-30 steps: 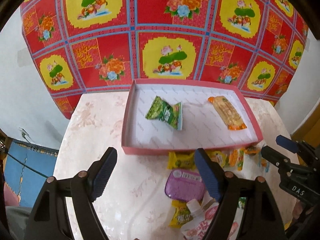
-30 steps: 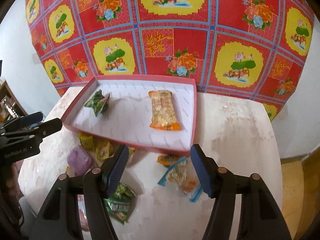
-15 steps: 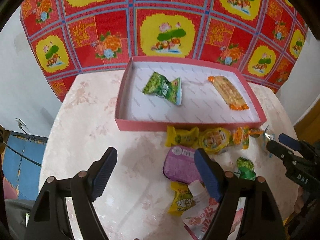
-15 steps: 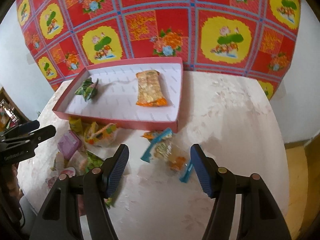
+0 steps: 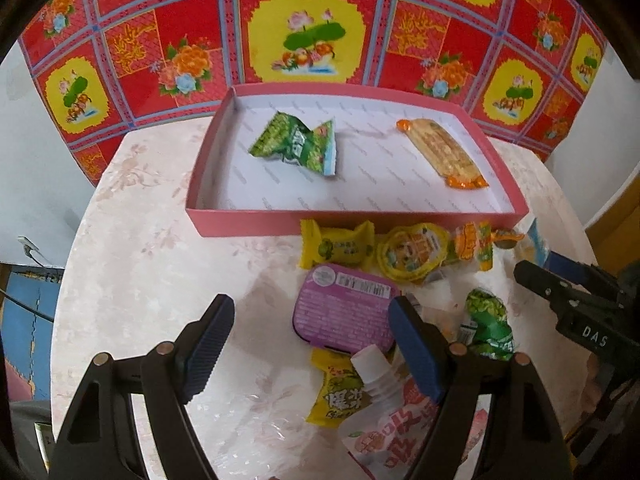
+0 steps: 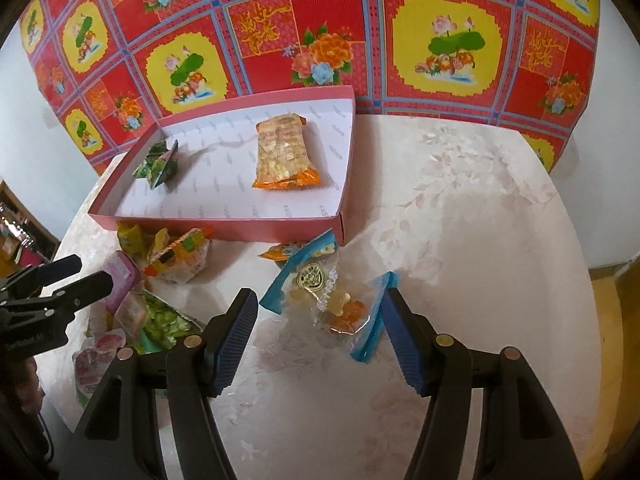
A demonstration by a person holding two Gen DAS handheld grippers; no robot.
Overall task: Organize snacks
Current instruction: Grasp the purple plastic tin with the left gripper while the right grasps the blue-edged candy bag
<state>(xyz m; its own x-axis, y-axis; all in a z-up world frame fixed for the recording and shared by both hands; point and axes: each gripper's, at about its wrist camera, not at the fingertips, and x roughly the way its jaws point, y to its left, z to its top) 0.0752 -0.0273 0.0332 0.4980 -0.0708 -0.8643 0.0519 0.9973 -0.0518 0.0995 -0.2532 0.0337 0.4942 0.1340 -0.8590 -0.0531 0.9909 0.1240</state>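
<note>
The right gripper [image 6: 316, 344], jaws wide and empty, has dropped from near the tray [image 6: 224, 222] until the clear blue-edged bag [image 6: 332, 300] sits between its fingers. The left gripper [image 5: 310, 346], also wide and empty, has backed off to frame the purple tin [image 5: 346, 310]. Two snacks lie in the tray, the rest just in front; the bag looks next.

Ahead of my right claw, the marbled table [image 6: 460, 208] carries the pink tray [image 6: 224, 225]; loose snack packets [image 6: 180, 258] lie before it, a clear blue-edged bag [image 6: 332, 300] between the fingers.
</note>
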